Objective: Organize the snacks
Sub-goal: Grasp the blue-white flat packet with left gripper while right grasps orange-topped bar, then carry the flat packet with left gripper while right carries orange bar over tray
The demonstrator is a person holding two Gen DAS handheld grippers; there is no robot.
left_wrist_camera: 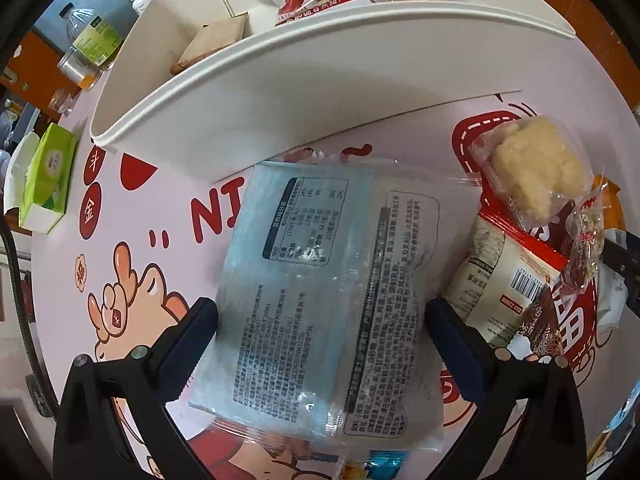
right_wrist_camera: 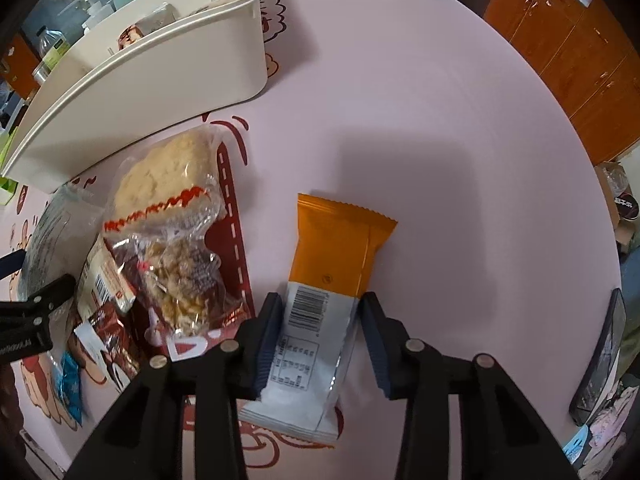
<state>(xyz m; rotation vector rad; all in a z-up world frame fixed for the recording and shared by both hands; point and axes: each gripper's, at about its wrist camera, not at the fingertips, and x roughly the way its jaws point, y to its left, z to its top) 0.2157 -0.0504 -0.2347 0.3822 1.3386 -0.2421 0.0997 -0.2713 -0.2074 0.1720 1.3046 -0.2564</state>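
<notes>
Fingers of the left gripper [left_wrist_camera: 320, 340] point down at the tabletop [right_wrist_camera: 440, 100] and straddle a flat blue-and-clear snack packet [left_wrist_camera: 320, 280] lying label-up; both pads sit right at the packet's edges, but whether they press on it cannot be told. Fingers of the right gripper [right_wrist_camera: 320, 336] stand either side of an orange-and-silver snack bar [right_wrist_camera: 324, 300] that lies flat on the pink tabletop; the left pad touches the wrapper, while a thin gap shows at the right pad, so the bar is not yet clamped. Between the two grippers lies a loose heap of snacks, topped by a pale crumbly cake in clear wrap [right_wrist_camera: 168, 176]. A white storage bin [left_wrist_camera: 280, 92] stands just beyond the blue packet, already holding several wrapped snacks. A green tissue box [left_wrist_camera: 44, 180] sits at the tabletop's left edge.
</notes>
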